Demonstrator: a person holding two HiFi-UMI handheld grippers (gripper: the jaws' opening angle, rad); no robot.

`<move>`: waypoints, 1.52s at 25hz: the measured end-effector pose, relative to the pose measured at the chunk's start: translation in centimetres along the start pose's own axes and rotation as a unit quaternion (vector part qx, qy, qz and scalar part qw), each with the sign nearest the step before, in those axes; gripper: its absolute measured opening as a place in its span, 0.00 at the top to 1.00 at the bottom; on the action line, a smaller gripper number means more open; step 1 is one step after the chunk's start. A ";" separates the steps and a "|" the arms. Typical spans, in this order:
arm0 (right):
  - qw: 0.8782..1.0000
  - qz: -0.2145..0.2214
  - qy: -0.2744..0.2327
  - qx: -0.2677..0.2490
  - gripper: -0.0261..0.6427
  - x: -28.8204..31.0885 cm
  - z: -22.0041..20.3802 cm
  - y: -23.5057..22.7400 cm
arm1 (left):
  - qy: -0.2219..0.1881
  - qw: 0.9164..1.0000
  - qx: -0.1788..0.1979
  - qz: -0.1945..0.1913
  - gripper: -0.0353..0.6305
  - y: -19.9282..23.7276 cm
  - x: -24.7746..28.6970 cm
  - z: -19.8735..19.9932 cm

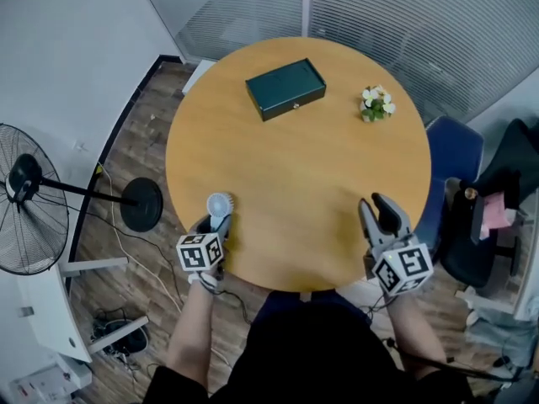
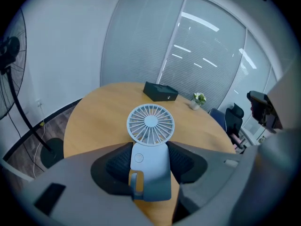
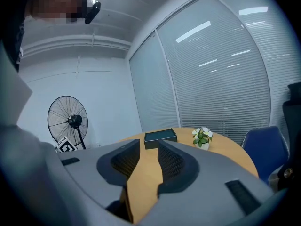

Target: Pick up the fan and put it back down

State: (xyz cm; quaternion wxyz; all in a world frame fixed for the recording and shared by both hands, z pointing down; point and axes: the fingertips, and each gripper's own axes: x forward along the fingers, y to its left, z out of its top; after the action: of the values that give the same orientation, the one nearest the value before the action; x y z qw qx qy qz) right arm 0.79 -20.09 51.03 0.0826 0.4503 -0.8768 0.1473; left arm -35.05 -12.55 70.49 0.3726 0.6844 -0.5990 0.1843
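A small pale-blue handheld fan (image 2: 150, 123) with a round grille stands upright between the pads of my left gripper (image 2: 150, 150), which is shut on its body. In the head view the fan (image 1: 220, 204) and the left gripper (image 1: 217, 222) are at the near-left edge of the round wooden table (image 1: 295, 167). My right gripper (image 1: 376, 205) hovers over the table's near-right edge. Its jaws stand apart with nothing between them (image 3: 149, 148).
A dark green box (image 1: 285, 88) lies at the far side of the table, a small flower pot (image 1: 376, 103) to its right. A large standing fan (image 1: 29, 200) is on the floor at the left. A blue chair (image 1: 455, 154) is at the right.
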 end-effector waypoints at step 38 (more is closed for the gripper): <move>0.986 -0.151 -0.067 0.000 0.78 -10.5 2.9 -5.0 | -0.130 0.949 0.179 -0.223 0.62 -23.0 -3.9 12.5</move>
State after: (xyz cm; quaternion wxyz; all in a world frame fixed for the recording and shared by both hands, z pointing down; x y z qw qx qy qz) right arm 10.89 -15.74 46.30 0.0452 0.5866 -0.8021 0.1025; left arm -16.25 -18.91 52.94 0.1945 0.8740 -0.4315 0.1099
